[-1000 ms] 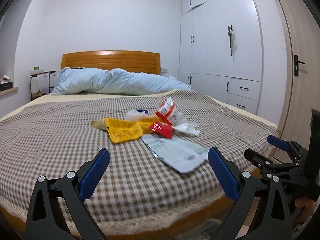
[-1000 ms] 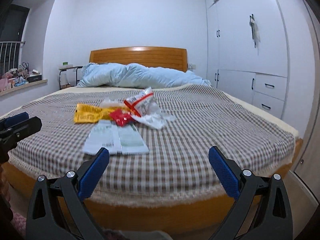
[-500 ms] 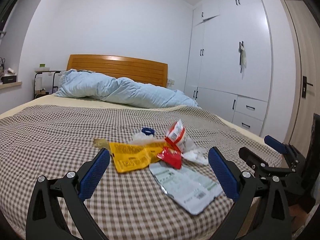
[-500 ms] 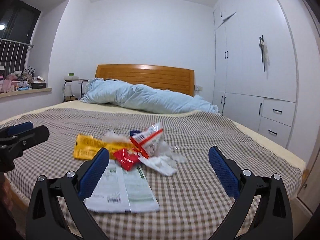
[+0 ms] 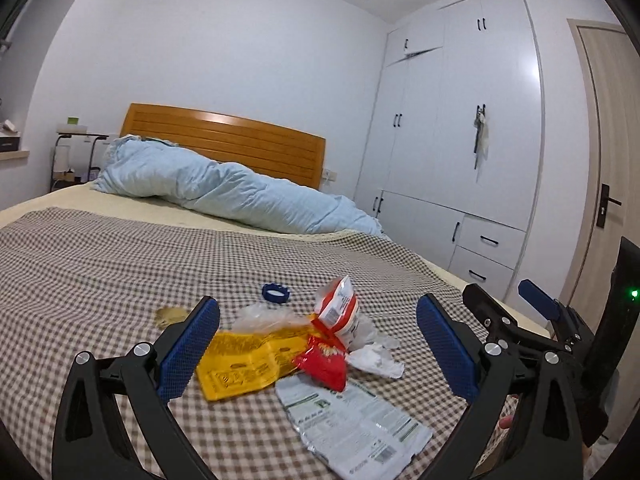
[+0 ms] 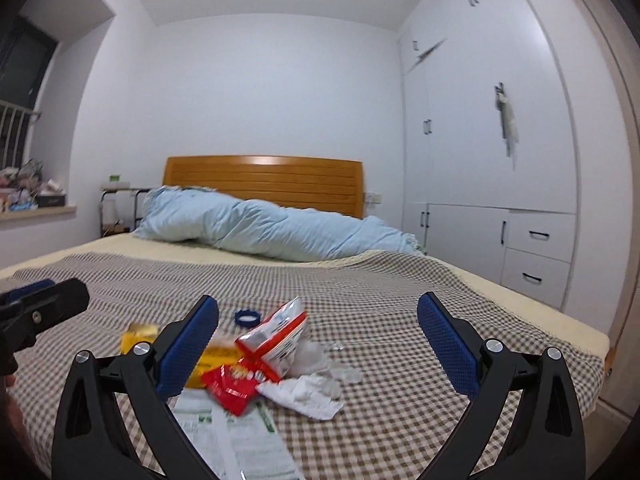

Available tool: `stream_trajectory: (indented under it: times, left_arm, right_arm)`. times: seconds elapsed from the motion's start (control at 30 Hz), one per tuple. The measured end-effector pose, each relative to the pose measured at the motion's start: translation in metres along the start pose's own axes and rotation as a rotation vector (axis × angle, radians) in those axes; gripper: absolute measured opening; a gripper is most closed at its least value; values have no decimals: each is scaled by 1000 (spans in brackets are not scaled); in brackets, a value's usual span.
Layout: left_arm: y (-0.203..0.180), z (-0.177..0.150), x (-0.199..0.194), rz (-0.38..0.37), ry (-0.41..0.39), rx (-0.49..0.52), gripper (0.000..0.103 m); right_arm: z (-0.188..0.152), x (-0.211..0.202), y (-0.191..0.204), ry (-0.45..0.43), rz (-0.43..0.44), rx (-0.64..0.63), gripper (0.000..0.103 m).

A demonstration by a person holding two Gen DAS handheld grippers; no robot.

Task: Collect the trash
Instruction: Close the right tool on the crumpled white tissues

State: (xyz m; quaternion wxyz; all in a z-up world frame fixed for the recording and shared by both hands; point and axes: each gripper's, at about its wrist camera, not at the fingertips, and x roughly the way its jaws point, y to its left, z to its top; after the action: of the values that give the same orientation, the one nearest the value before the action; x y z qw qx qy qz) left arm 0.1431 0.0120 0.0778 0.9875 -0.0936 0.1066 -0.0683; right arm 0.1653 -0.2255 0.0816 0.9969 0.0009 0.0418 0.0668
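left hand-held gripper (image 5: pixel 318 344): wide open, now closer, wrappers (image 5: pixel 248 364) right between its fingers
right hand-held gripper (image 6: pixel 318 344): wide too, moved in over bed (image 6: pixel 400 292)
meaning: nothing grabbed yet, pickup's probably next

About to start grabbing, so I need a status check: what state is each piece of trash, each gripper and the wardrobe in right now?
left gripper: open, empty
right gripper: open, empty
yellow wrapper: flat on the bed, untouched
red packet: crumpled, lying on the pile
red-and-white pouch: propped up, torn open
grey-white bag: lying flat
blue cap: loose on the bedspread
wardrobe: one upper door ajar
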Motion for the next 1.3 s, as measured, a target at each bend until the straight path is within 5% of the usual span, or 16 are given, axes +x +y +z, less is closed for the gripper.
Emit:
stream_trajectory:
  times: [0.67,0.93,1.3]
  left_arm:
    - [-2,-15,37,-2,76,11,96]
    - [3,-14,39,23,84,-3,95]
    - [9,-21,51,60,127,-10,96]
  right_arm:
    - [-13,26,-18,89,-72,106,95]
    - [-15,52,-54,306,48,220,96]
    - [-41,89,-18,475,46,41,96]
